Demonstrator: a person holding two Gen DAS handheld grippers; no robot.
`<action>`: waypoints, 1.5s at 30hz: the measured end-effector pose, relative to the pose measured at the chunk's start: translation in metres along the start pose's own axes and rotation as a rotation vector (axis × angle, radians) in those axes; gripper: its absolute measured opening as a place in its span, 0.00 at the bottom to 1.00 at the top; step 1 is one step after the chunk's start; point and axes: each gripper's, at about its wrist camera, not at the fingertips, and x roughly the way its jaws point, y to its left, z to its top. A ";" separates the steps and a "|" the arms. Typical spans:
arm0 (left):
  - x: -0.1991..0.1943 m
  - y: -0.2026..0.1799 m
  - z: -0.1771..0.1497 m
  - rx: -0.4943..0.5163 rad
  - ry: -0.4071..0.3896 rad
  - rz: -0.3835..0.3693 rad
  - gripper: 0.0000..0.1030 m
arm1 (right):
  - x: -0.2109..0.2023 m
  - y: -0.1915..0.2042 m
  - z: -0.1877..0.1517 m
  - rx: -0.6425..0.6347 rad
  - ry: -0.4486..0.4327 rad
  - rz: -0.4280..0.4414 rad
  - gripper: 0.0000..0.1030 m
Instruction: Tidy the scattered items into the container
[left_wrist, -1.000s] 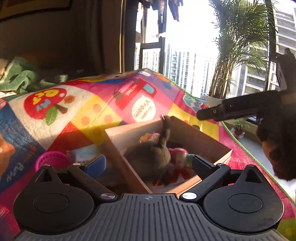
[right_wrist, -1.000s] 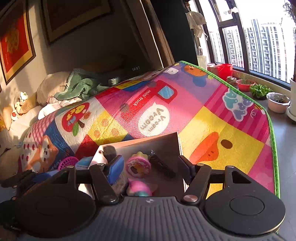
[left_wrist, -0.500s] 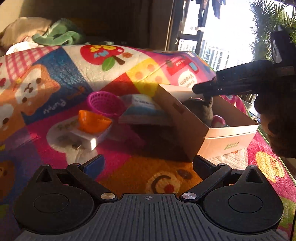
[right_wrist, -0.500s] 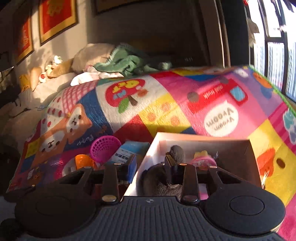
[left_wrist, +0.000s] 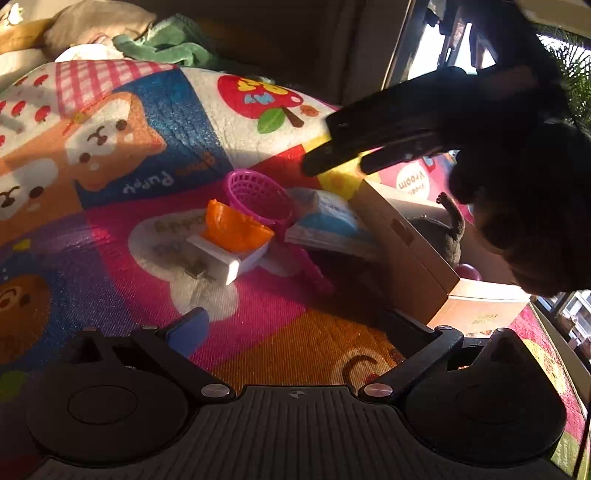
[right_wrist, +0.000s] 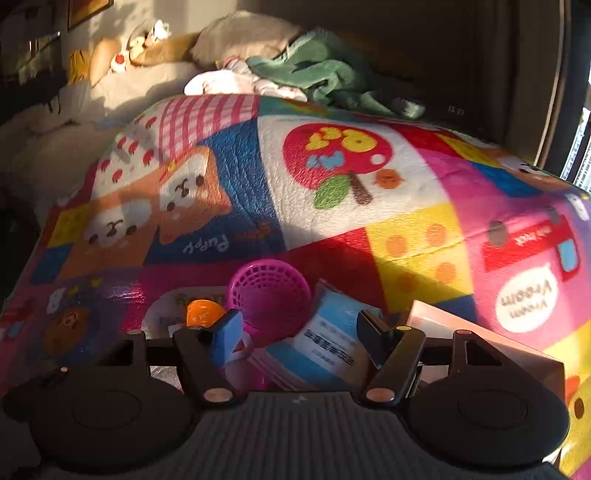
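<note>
From the left wrist, my left claw (left_wrist: 295, 328) gapes over the play mat (left_wrist: 110, 206); the cardboard box (left_wrist: 413, 258) sits right.

From the right wrist, my right claw (right_wrist: 299, 332), just reopened, hangs empty above the pink basket (right_wrist: 269, 295) and booklet (right_wrist: 325, 347).

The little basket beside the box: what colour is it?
Bright pink, with a mesh pattern. The basket shows best in the right wrist view.
</note>
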 end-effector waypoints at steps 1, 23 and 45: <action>-0.001 -0.001 0.000 0.004 -0.005 -0.004 1.00 | 0.016 0.003 0.007 0.005 0.031 -0.020 0.66; -0.064 0.036 -0.003 0.099 -0.003 -0.022 1.00 | 0.034 0.030 -0.038 0.029 0.302 0.133 0.18; -0.050 0.061 0.014 0.004 -0.060 0.225 1.00 | -0.114 -0.040 -0.190 0.064 0.022 0.109 0.74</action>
